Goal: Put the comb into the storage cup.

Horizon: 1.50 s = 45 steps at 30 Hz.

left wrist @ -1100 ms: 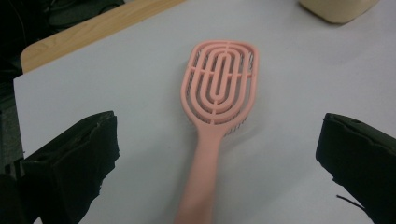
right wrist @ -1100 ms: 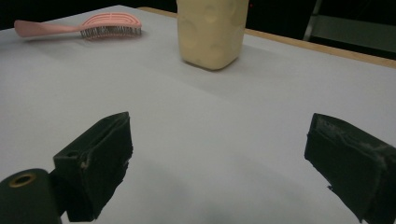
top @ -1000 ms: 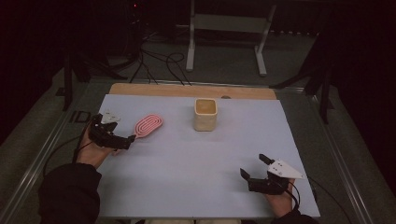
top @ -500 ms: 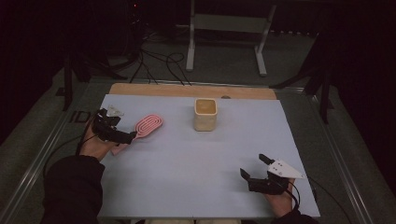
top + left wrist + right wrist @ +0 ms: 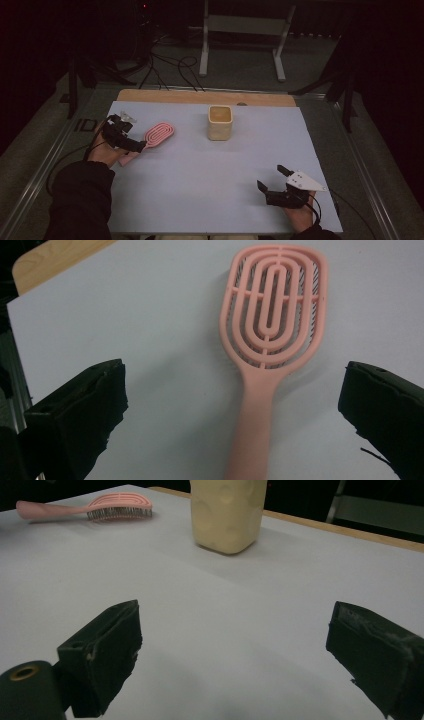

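High view: the pale lilac-grey worktop [image 5: 200,190] carries a cream, square-mouthed plastic cup [image 5: 220,122] near its far middle and a pink, flat, oval-slotted plastic hairbrush [image 5: 157,135] bristles-down at far left. Left claw [image 5: 137,146] hangs wide over the brush handle, one jaw each side. I'd lower squarely, centre the handle, then close. Right claw [image 5: 270,179], wide too, rests empty near the front edge
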Each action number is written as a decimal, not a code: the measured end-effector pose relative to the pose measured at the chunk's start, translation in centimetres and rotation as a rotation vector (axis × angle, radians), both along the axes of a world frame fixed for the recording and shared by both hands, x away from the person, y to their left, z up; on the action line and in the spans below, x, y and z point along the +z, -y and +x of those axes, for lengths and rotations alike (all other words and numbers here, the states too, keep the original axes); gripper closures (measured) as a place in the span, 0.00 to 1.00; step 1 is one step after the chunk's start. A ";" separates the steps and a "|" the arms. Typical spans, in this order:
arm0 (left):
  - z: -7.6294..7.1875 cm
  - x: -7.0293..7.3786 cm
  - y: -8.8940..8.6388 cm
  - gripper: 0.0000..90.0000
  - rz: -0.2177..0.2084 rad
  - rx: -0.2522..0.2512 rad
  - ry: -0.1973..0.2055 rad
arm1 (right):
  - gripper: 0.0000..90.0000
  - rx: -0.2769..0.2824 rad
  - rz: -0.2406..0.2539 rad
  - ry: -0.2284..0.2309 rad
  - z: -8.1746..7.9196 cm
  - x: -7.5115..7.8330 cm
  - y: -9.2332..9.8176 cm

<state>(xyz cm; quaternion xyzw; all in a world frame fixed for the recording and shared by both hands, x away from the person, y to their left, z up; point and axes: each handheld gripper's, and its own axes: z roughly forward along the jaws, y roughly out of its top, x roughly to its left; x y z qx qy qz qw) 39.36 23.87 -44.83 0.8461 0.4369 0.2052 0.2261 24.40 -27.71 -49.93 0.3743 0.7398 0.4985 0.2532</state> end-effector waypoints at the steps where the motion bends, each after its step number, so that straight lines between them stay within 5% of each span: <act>1: 0.1 -0.1 0.1 0.00 0.007 -0.001 -0.005 | 0.08 0.000 0.000 0.000 0.0 0.0 0.0; 18: 1.1 -1.8 0.9 0.00 0.060 -0.004 -0.067 | 0.08 0.000 -0.004 -0.003 0.1 0.0 0.0; 36: 2.1 -3.2 1.2 0.04 0.089 0.016 -0.180 | 0.08 0.000 -0.015 -0.009 0.2 -0.1 -0.1; 45: 2.4 -3.6 1.9 0.26 0.133 0.007 -0.238 | 0.08 -0.003 -0.016 -0.013 0.2 -0.2 -0.1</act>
